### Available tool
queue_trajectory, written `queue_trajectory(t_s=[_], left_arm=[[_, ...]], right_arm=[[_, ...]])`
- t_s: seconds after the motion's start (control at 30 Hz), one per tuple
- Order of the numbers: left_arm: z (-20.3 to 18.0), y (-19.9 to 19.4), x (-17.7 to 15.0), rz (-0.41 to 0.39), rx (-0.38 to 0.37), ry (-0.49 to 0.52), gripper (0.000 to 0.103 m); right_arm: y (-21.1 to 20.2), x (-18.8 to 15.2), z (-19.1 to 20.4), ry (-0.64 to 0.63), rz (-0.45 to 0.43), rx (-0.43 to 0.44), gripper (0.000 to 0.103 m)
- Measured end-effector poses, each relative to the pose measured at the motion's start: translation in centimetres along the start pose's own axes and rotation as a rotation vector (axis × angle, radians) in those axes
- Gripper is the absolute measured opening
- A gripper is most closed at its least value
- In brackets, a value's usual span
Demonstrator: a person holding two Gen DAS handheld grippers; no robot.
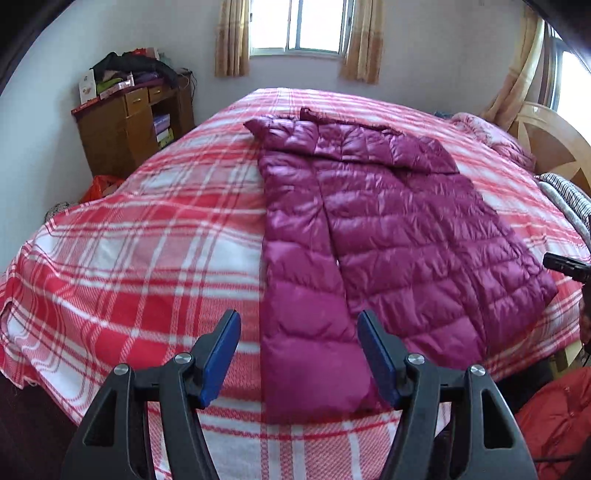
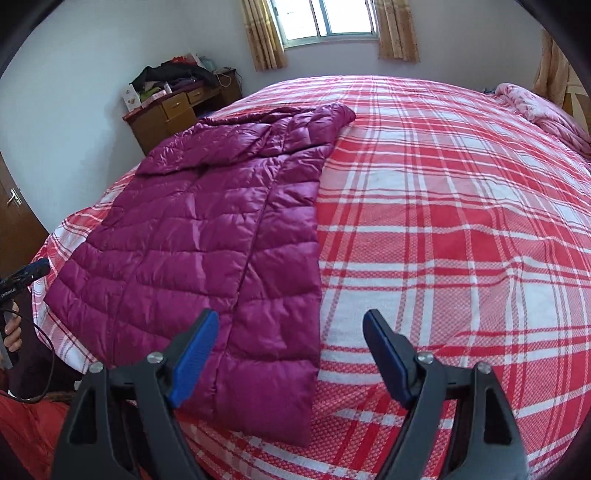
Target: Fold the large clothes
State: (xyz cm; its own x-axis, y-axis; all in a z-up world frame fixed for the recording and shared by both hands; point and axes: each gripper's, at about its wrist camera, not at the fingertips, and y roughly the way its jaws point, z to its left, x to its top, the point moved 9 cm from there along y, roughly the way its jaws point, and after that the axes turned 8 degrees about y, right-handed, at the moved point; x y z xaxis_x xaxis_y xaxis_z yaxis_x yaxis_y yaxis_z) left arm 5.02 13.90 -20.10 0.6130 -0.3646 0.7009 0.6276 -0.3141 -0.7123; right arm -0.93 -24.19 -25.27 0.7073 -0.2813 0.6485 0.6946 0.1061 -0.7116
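A magenta quilted puffer jacket (image 1: 388, 229) (image 2: 207, 229) lies flat on the red-and-white plaid bed (image 1: 129, 258) (image 2: 443, 221), hem toward me and collar at the far end. One long side panel is folded over the body. My left gripper (image 1: 298, 315) hovers open over the near hem at the jacket's left edge, nothing between its blue pads. My right gripper (image 2: 291, 315) hovers open over the hem's right corner, also holding nothing. Each gripper shows at the edge of the other's view: the right gripper (image 1: 565, 266) and the left gripper (image 2: 26, 275), held by a hand (image 2: 13, 332).
A wooden cabinet (image 1: 133, 122) (image 2: 177, 110) piled with clutter stands against the far wall under a curtained window (image 1: 299, 26). A pink quilt (image 1: 491, 136) (image 2: 546, 107) lies by the wooden headboard (image 1: 554, 147). An orange-red garment (image 1: 554, 417) sits below the bed's near edge.
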Motion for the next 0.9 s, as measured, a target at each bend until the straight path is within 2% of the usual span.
queue_trajectory(t_s=[0.2,0.3,0.67,0.9], left_arm=[[-0.5,1.1,-1.6,0.058,-0.028,-0.016,0.066],[-0.9,1.2,-1.7,0.070,-0.015,-0.006,0.066],[-1.3,2.0,-1.8,0.154,0.136,0.048,0.066],[-1.1,1.9,-2.1,0.159,0.139,0.036,0.066]], right_arm=[[0.5,-1.6,-0.7,0.055,0.031,0.007,0.082],[0.7,-2.1,-0.5,0.059,0.034,0.009,0.082],[0.9,-2.4,0.2,0.028,0.034,-0.029,0.082],[1.0,-2.8,0.6,0.001,0.045,-0.055,0.082]])
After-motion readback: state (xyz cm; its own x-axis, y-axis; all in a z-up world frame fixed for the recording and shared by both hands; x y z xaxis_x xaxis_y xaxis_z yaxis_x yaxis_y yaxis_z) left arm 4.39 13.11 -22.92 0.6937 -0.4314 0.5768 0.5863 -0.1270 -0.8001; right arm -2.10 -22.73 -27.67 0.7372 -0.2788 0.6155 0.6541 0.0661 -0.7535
